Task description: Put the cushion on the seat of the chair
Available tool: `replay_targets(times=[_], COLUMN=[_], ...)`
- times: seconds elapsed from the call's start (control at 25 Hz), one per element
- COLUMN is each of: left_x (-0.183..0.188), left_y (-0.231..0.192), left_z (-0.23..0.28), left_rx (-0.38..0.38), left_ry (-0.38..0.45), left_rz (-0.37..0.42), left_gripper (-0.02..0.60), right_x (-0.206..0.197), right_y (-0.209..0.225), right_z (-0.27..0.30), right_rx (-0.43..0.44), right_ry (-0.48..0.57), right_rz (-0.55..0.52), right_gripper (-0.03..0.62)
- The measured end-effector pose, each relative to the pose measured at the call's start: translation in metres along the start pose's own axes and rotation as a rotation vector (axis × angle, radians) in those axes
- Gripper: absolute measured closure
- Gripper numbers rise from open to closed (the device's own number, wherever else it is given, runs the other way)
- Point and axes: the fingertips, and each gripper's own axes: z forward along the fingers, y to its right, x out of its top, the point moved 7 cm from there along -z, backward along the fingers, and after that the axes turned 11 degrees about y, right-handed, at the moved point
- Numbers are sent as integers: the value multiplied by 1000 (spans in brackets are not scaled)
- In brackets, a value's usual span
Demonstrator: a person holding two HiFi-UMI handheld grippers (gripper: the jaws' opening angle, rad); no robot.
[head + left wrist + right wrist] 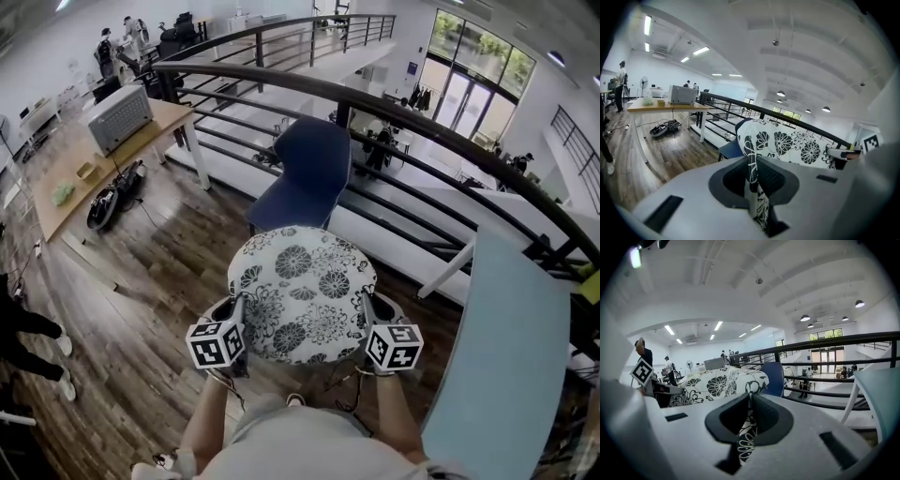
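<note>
Cushion (pixel 302 292) overlapping chair (pixel 314 164), seat partly hidden

The hall is bright and even: ceiling strip lights (pixel 647 25) glow overhead and daylight pours through the tall windows (pixel 478 52), leaving a soft sheen on the wooden floor (pixel 178 253). Shadows are faint. All three views bulge like fisheyes, the railing (pixel 394 112) bowing, corners black in both gripper views.

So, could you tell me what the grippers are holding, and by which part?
The floral cushion: the left gripper pinches its left edge, the right gripper its right edge.
</note>
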Motion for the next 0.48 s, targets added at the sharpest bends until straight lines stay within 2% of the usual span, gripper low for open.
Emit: replay_targets(times=[0.32, 0.48], left_x=[9, 16], left_y=[5, 0], left_z=[35, 71], left_rx=[-4, -21], left_ry=[-36, -29], left_rz=[28, 37], left_gripper=[551, 551], right_x=[-6, -5], right_y=[20, 36], right_z=[28, 57], right_rx=[-18, -40], right_ry=[-5, 6], right_rz=[49, 49], right_gripper=[574, 574])
